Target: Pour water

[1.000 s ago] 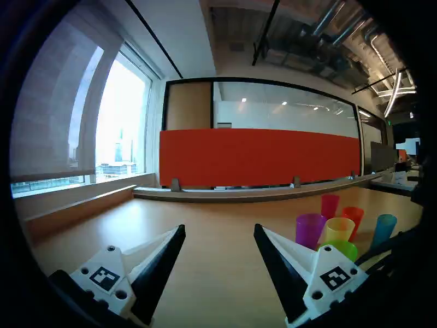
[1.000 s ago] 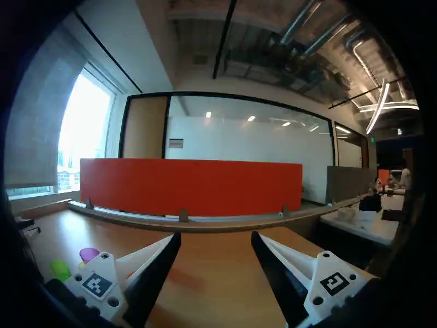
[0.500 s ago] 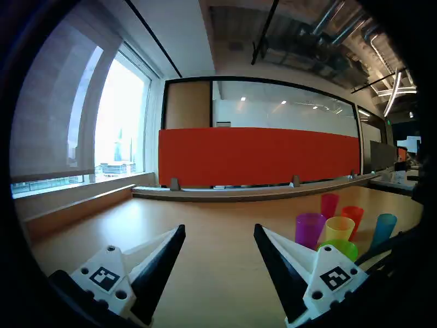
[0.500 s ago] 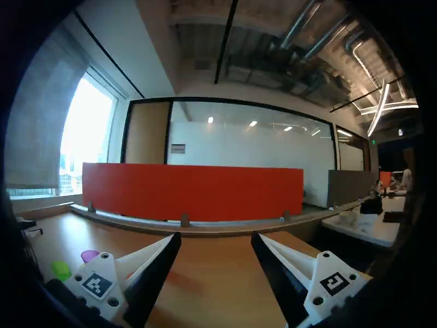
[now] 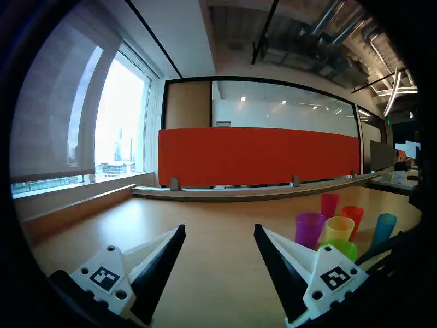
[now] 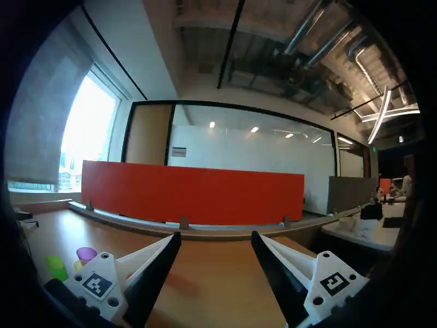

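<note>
Several coloured plastic cups stand in a cluster on the wooden table: a purple cup, a yellow cup, a green cup, a pink cup, an orange cup and a blue cup. My left gripper is open, low over the table, with the cups to its right behind the right finger. My right gripper is open and holds nothing. In the right gripper view the purple cup and green cup sit far left, beside the left finger.
An orange divider panel runs along the table's far edge. A window and a wooden sill line the left side. Another desk with objects stands off to the right.
The right gripper has tilted slightly upward, so more ceiling shows and the cups sit a bit higher at far left. The left gripper has held still.
</note>
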### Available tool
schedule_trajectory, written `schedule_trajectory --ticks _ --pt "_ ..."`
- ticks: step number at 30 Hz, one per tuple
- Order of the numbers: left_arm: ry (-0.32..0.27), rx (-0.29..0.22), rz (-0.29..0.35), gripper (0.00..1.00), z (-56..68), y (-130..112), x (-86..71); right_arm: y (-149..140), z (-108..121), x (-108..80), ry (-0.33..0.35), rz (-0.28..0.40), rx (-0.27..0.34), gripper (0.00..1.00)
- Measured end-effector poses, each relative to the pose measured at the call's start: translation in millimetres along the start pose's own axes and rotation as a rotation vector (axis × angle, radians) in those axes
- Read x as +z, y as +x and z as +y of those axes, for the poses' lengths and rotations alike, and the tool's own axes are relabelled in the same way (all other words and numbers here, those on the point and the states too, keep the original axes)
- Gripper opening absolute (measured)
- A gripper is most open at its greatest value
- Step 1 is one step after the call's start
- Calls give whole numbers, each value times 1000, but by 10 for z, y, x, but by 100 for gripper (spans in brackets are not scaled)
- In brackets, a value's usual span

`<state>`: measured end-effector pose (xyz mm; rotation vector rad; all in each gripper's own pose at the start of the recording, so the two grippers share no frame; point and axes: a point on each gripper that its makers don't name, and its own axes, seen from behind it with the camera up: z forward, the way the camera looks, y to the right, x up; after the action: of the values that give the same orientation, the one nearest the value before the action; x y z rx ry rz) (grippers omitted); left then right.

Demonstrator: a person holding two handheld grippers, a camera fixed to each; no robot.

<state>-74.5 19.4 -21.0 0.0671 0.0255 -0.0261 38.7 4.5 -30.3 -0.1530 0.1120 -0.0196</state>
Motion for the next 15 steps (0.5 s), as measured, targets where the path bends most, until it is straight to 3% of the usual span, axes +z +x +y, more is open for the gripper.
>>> schedule_trajectory --ticks 15 --pt "0 0 0 93 -17 2 -8 -392 -119 -31 25 -2 0 99"
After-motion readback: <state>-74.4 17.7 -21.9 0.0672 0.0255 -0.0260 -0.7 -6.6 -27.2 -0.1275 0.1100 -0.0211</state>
